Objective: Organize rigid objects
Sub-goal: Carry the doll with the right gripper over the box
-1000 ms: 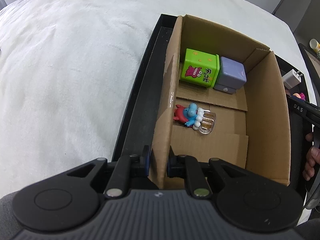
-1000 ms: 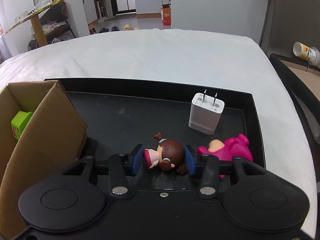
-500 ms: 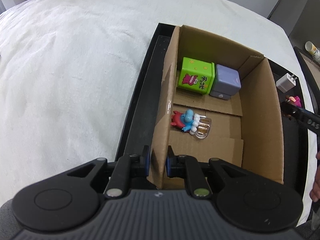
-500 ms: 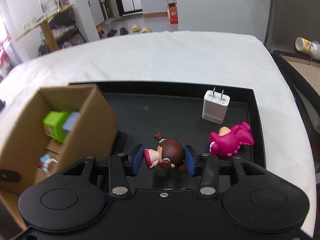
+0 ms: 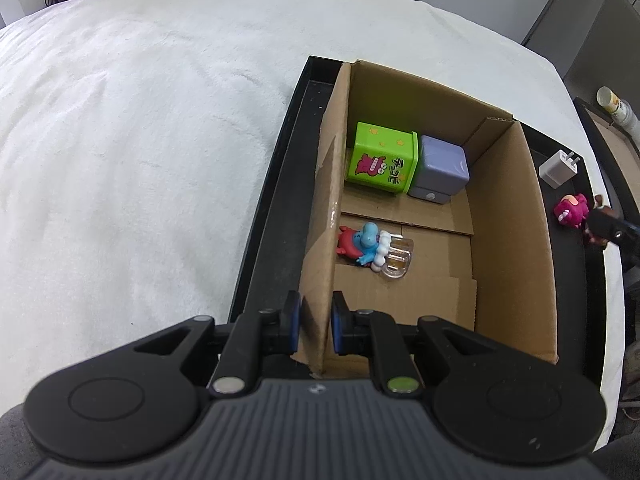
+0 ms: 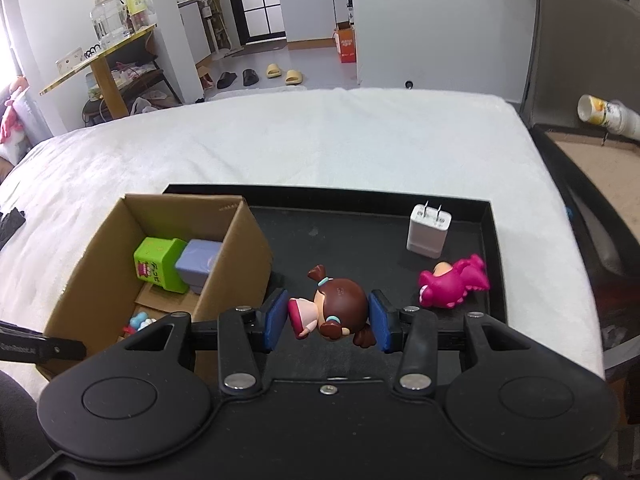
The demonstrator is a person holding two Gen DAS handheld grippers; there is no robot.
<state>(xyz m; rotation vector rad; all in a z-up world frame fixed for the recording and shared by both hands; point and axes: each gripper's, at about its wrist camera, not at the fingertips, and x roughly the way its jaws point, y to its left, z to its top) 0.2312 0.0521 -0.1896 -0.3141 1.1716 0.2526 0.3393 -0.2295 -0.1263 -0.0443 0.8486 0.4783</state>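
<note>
My left gripper [image 5: 313, 323] is shut on the near left wall of an open cardboard box [image 5: 328, 200], which stands in a black tray [image 5: 276, 200]. Inside the box lie a green cube [image 5: 382, 158], a lilac cube [image 5: 440, 172] and a red-and-blue figure on a clear base [image 5: 368, 242]. My right gripper [image 6: 327, 319] is shut on a brown-haired girl figurine [image 6: 334, 306] and holds it above the tray [image 6: 360, 240], right of the box [image 6: 236, 264]. A pink dinosaur toy [image 6: 454, 282] and a white charger [image 6: 428, 230] lie on the tray.
The tray sits on a white cloth-covered table [image 5: 140, 140]. A second black tray [image 6: 580, 160] and a fallen paper cup [image 6: 608, 114] are at the far right. Room furniture stands beyond the table's far edge.
My right gripper has risen with the girl figurine and drawn back, so the box interior now shows on its left. My left gripper has kept its hold on the box wall.
</note>
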